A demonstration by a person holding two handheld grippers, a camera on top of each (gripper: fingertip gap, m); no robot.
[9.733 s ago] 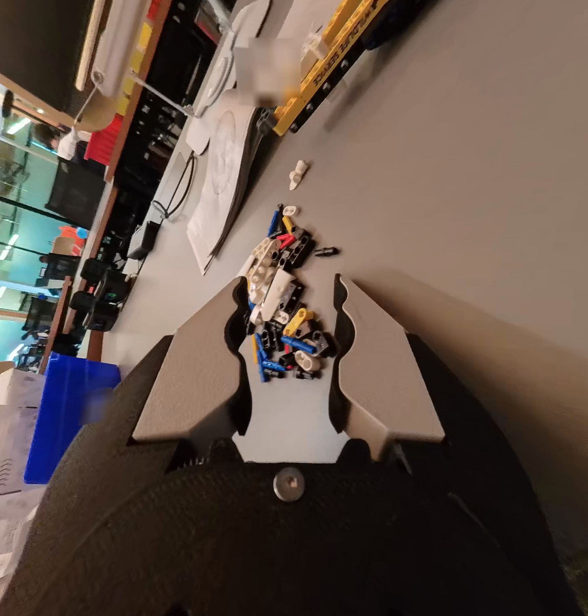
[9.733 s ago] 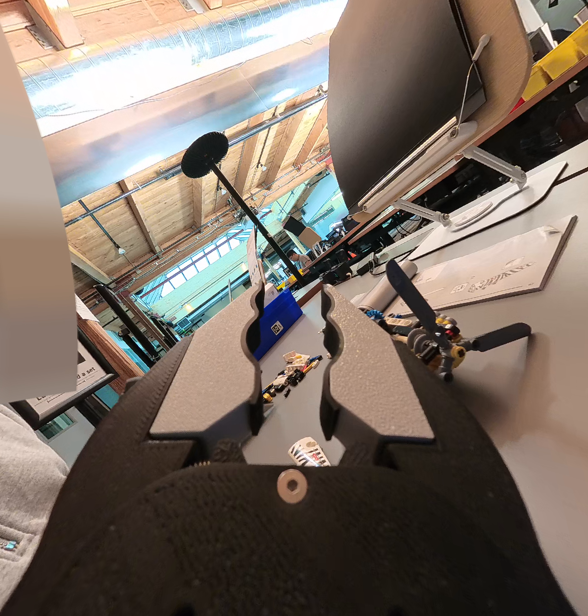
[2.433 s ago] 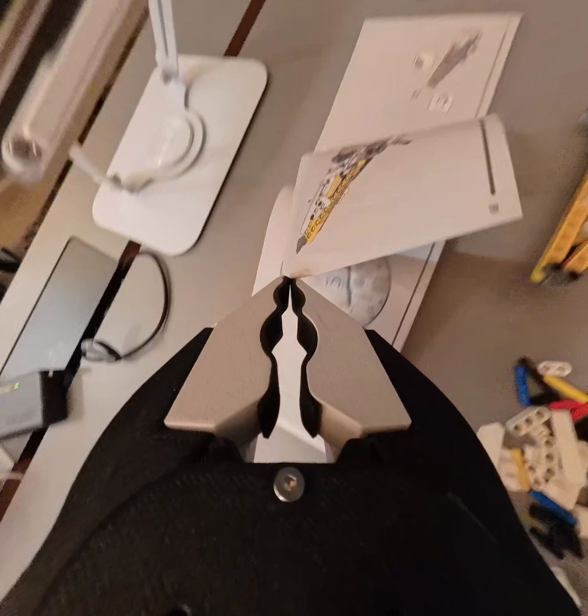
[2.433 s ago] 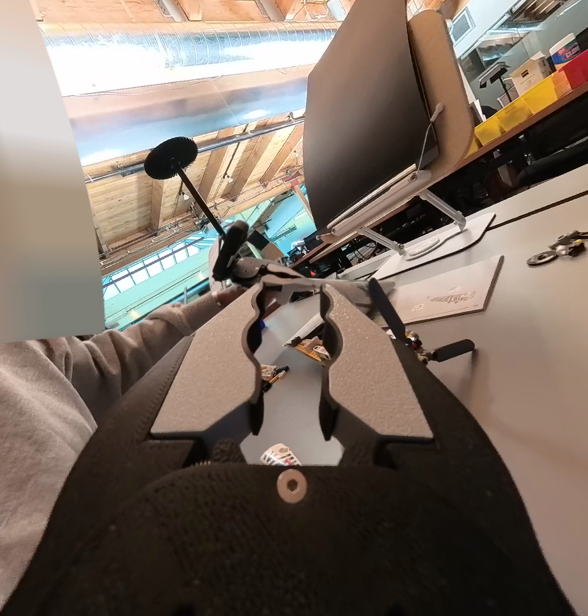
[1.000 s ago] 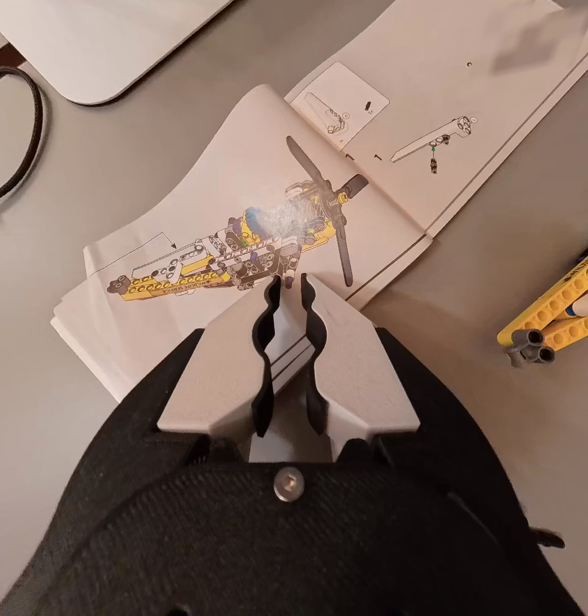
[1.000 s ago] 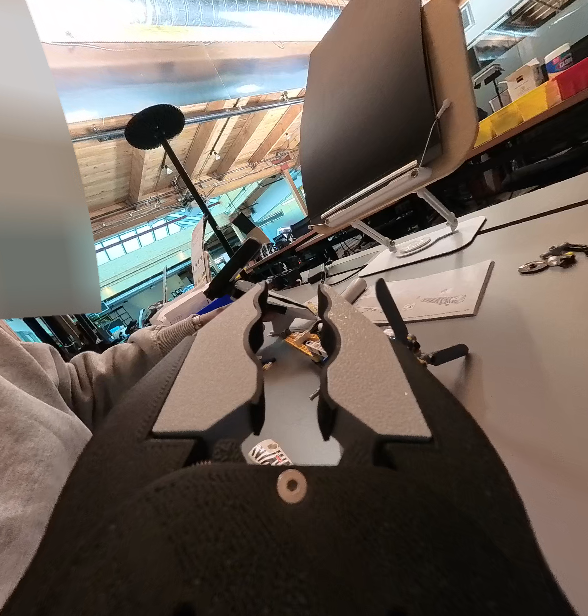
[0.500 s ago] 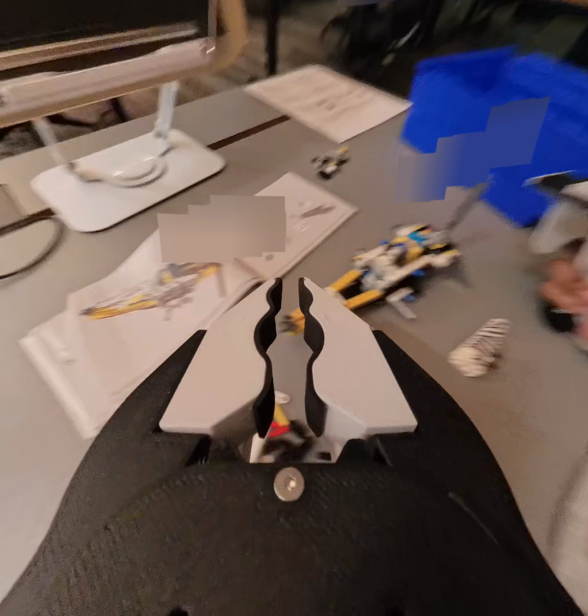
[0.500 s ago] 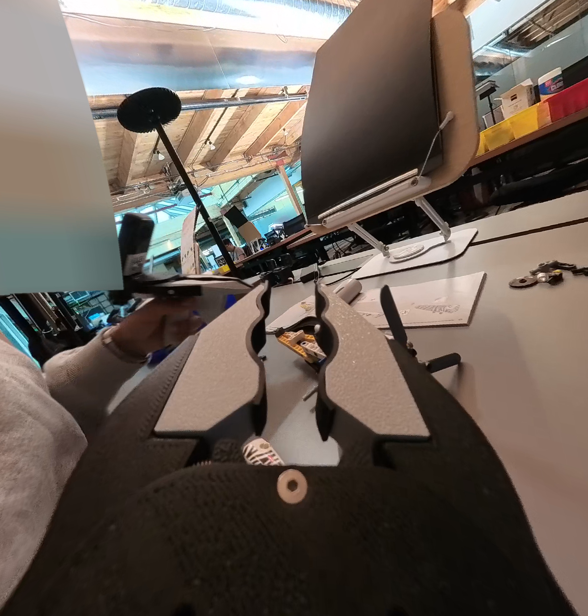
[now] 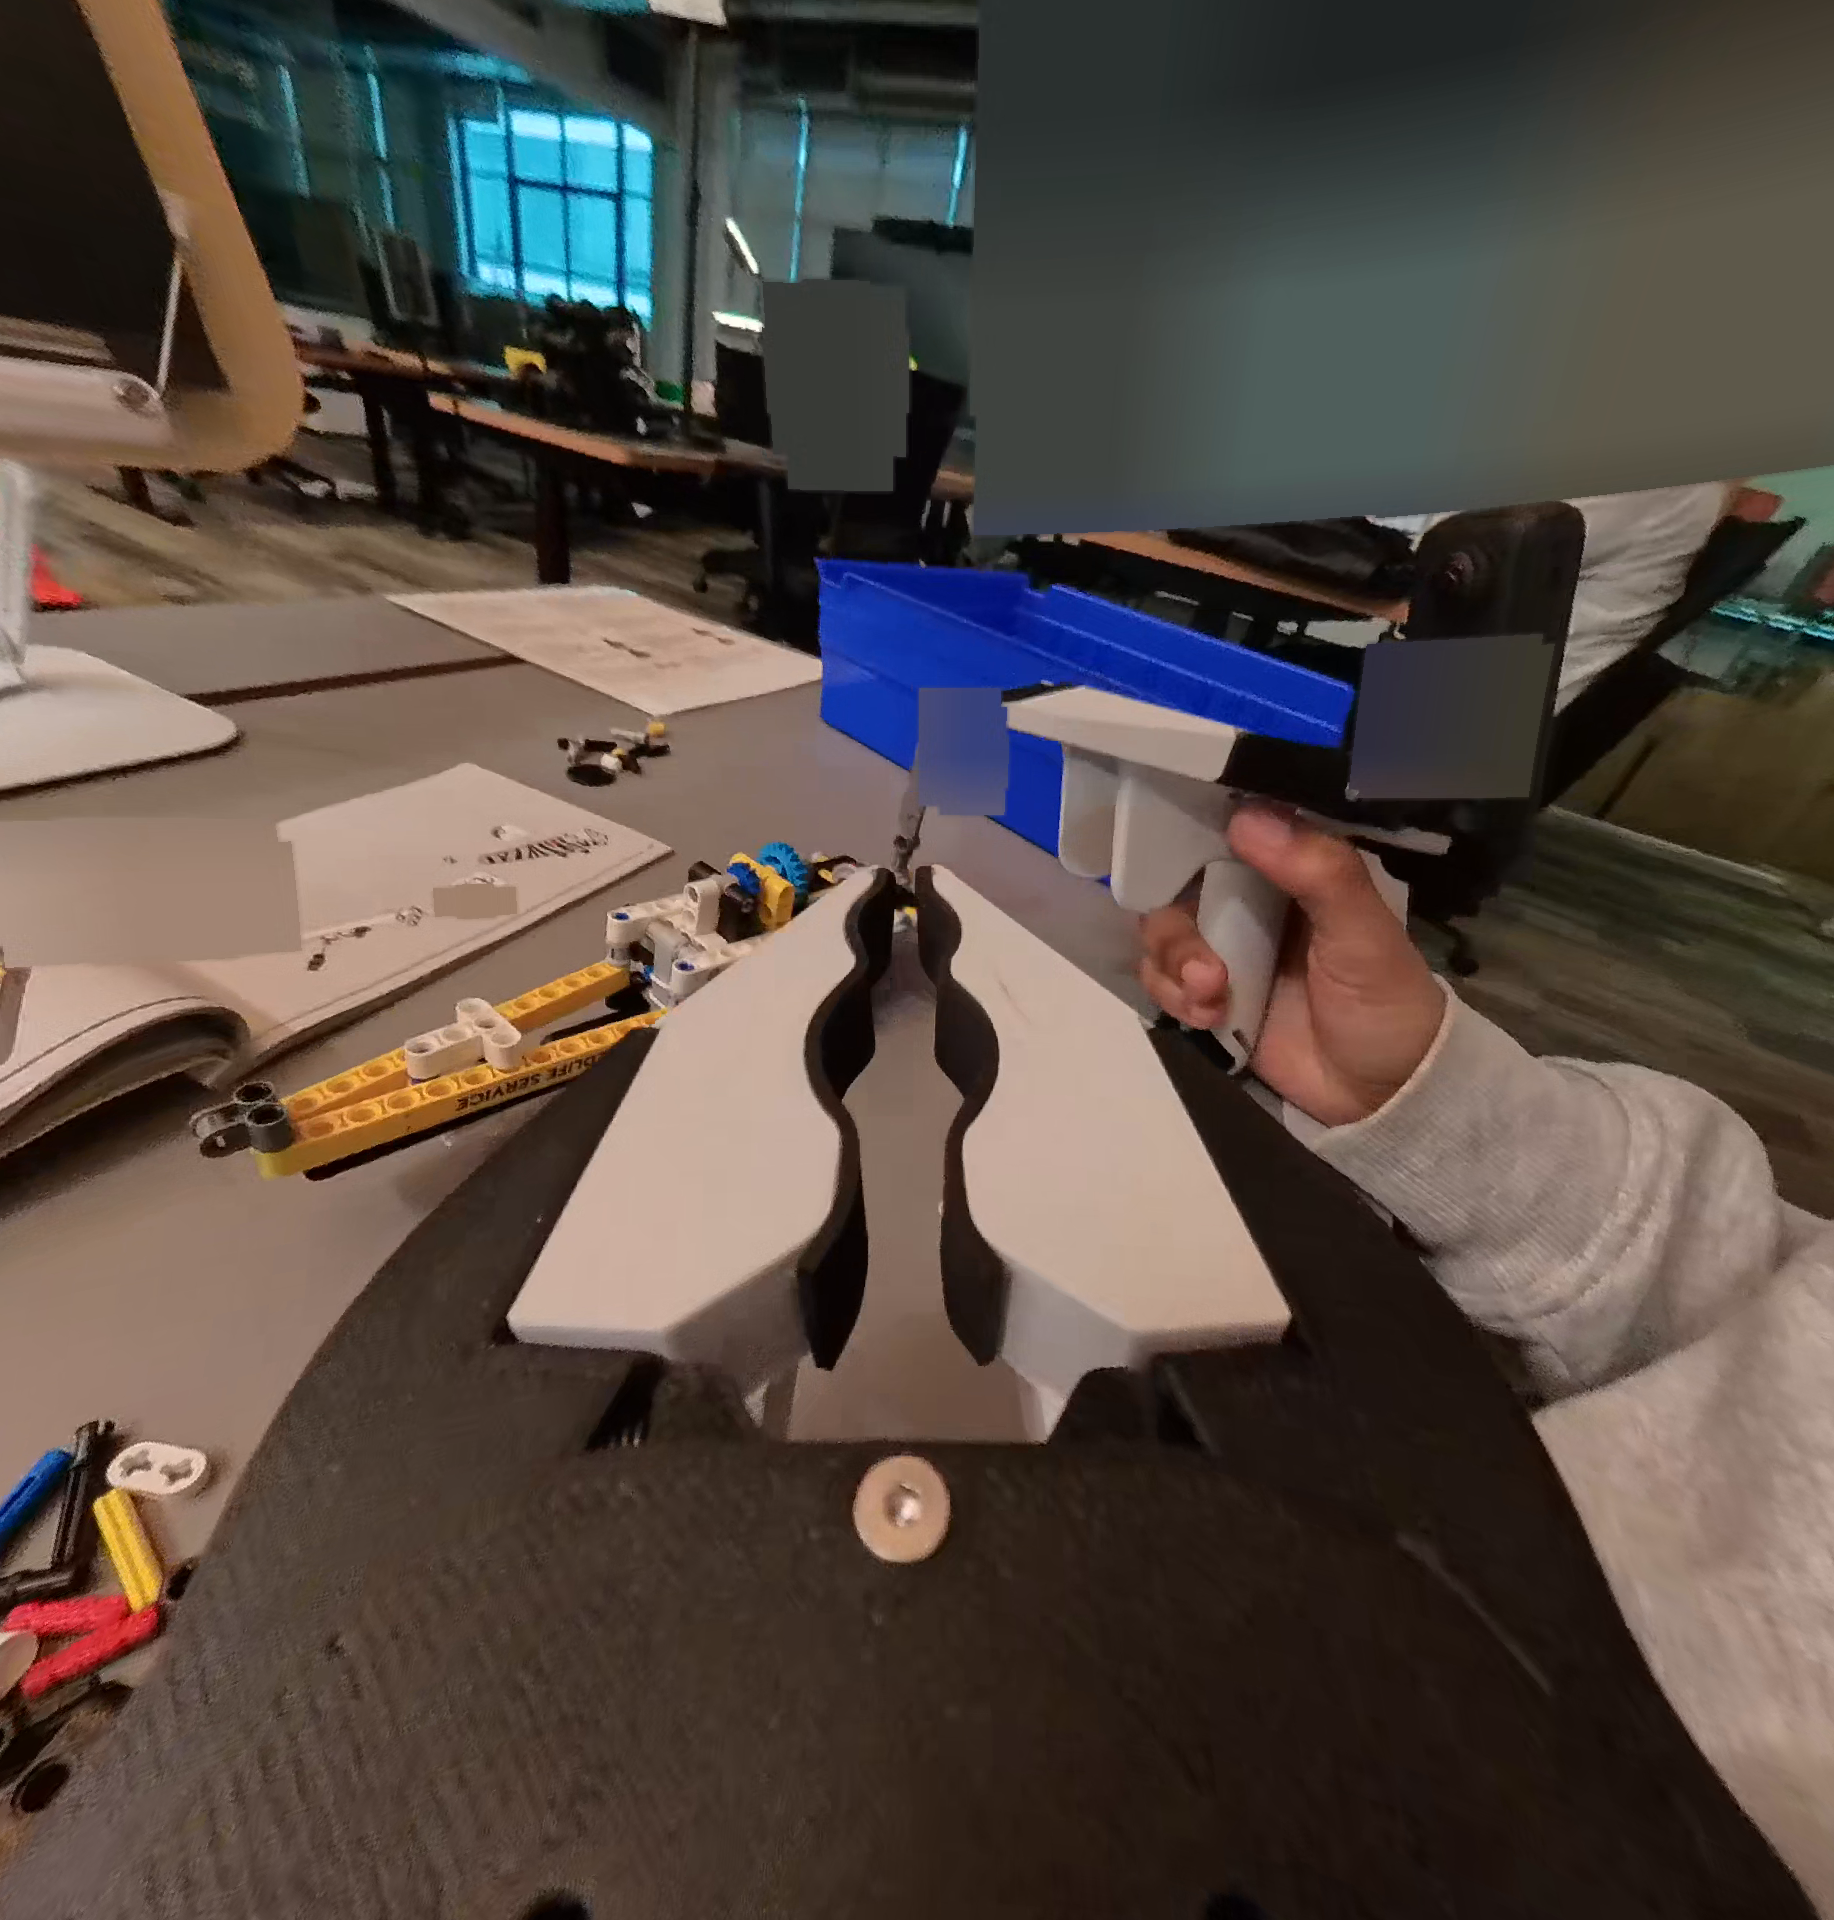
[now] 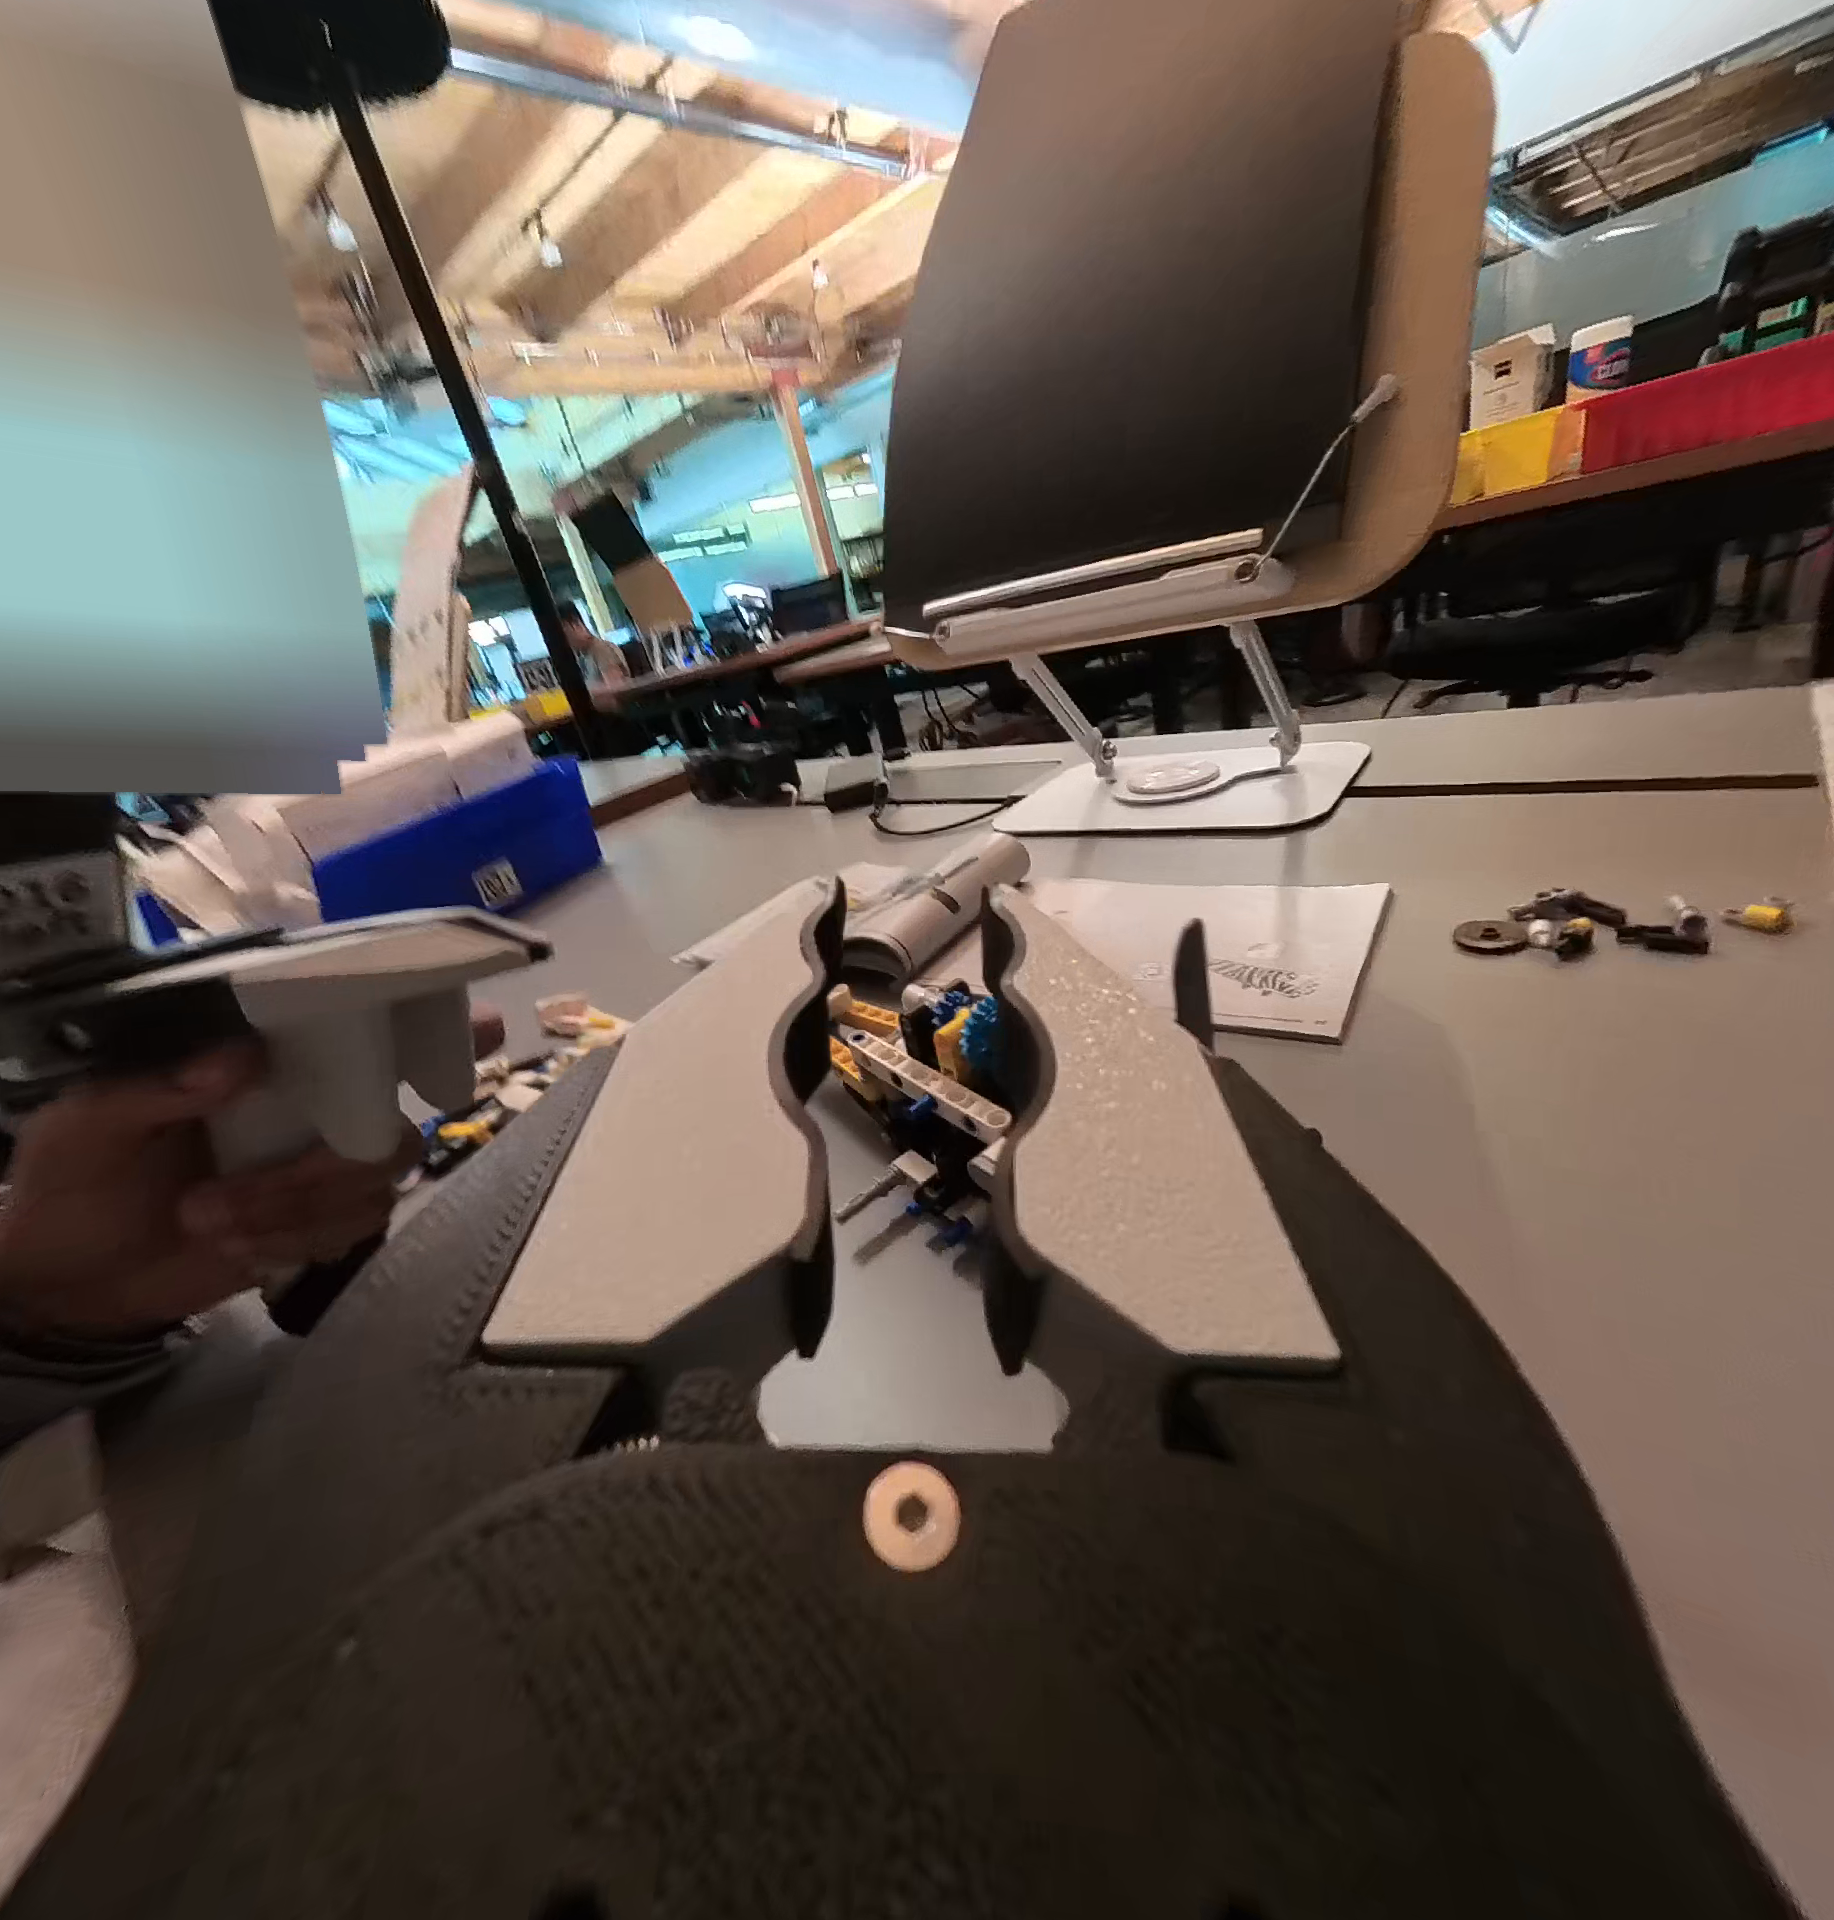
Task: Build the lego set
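The part-built Lego plane lies on the grey table: long yellow beams, white parts and a blue gear. My left gripper is open by only a narrow slit and empty, pointing at the plane's gear end. My right gripper is open and empty. The plane shows between and beyond its fingers, with a black propeller blade beside them. Each gripper, held in a hand, shows in the other's view: the right and the left. Loose Lego parts lie at the near left.
An open instruction booklet lies left of the plane and also shows in the right wrist view. A blue bin stands behind. A laptop stand, a few small parts and a paper sheet lie farther off. My hands' fingertips stand some 11 cm from each other. From the right gripper's tips to the black propeller blade is close to 4 cm. About 10 cm separates my right fingertips from the plane.
My left gripper let go of the booklet page, then swung up from the booklet to face the plane and the right gripper. My right gripper tipped down and closed in on the plane.
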